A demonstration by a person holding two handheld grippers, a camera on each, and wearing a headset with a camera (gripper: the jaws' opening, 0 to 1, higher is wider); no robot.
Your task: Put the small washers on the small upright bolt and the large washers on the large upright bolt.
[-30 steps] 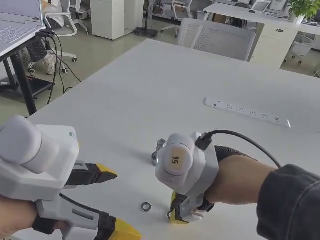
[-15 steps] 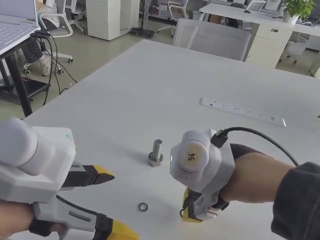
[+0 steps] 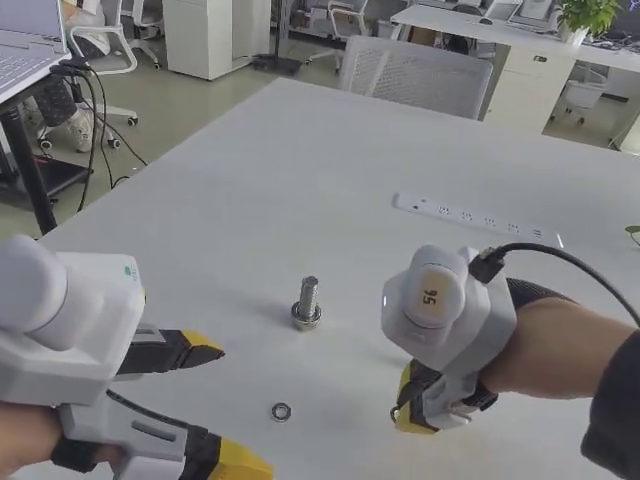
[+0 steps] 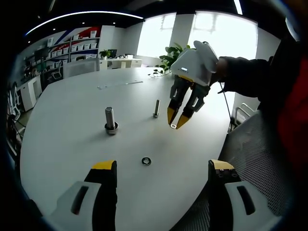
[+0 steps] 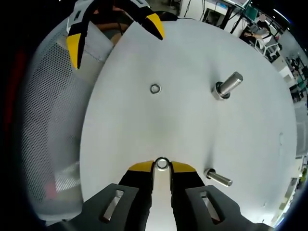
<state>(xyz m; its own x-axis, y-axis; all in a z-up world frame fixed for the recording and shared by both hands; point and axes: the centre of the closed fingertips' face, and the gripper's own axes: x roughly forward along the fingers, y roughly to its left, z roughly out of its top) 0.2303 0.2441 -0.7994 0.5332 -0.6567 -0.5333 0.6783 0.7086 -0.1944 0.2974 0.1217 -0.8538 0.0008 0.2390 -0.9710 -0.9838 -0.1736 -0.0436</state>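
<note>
Above the white worktop (image 3: 300,200), the right tongs (image 5: 162,167) are clamped on a small silver washer (image 5: 162,163). The left tongs (image 4: 162,166) stand wide apart.

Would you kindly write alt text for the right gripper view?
The right gripper pinches a washer over the white table. Ahead are a loose washer, the large bolt, the small bolt and the open left gripper.

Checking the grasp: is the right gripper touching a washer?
Touching. In the right gripper view, the right gripper has both jaw tips pressed against the washer, one on each side.
</note>
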